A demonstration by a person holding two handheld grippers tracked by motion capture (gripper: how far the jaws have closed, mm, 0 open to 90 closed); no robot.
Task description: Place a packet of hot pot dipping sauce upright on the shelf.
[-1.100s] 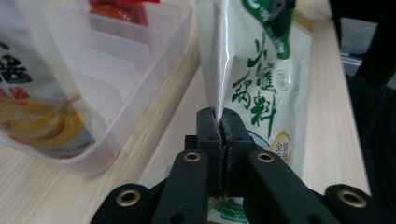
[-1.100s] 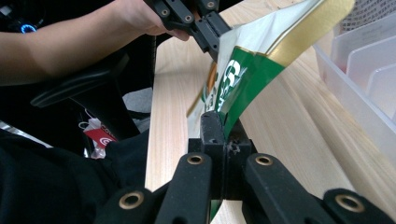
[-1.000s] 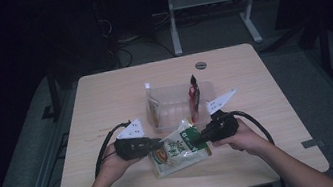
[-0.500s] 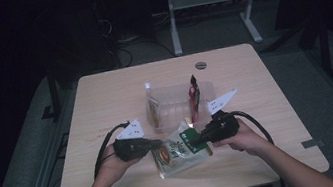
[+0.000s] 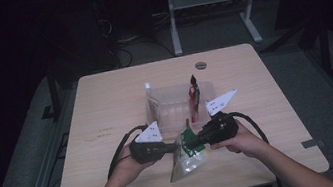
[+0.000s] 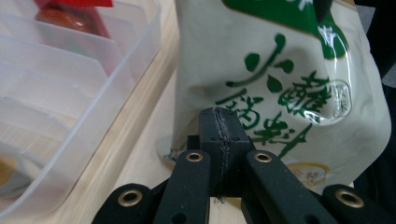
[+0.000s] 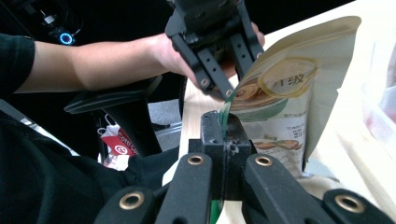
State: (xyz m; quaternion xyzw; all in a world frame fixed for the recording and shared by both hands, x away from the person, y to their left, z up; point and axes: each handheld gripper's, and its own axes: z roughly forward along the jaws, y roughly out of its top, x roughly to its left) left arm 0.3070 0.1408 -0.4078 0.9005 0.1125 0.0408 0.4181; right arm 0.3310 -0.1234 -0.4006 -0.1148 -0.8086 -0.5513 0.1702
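Observation:
A cream and green snack pouch (image 5: 187, 160) hangs tilted just above the table's front, held from both sides. My left gripper (image 5: 177, 146) is shut on its lower edge, and the left gripper view shows the jaws (image 6: 219, 116) pressed together on the pouch (image 6: 289, 79) with green characters. My right gripper (image 5: 187, 146) is shut on the green top edge; in the right gripper view its jaws (image 7: 223, 123) pinch the pouch (image 7: 280, 107), with the left gripper (image 7: 228, 93) opposite.
A clear plastic divided container (image 5: 164, 109) stands behind the pouch at the table's middle, with a red packet (image 5: 194, 96) upright in it. In the left gripper view the container (image 6: 56, 93) lies close on the left. A round grommet (image 5: 201, 65) sits near the far edge.
The pouch has gone from lying flat on the table to tilted up and lifted between the two grippers. Both hands have shifted slightly with it.

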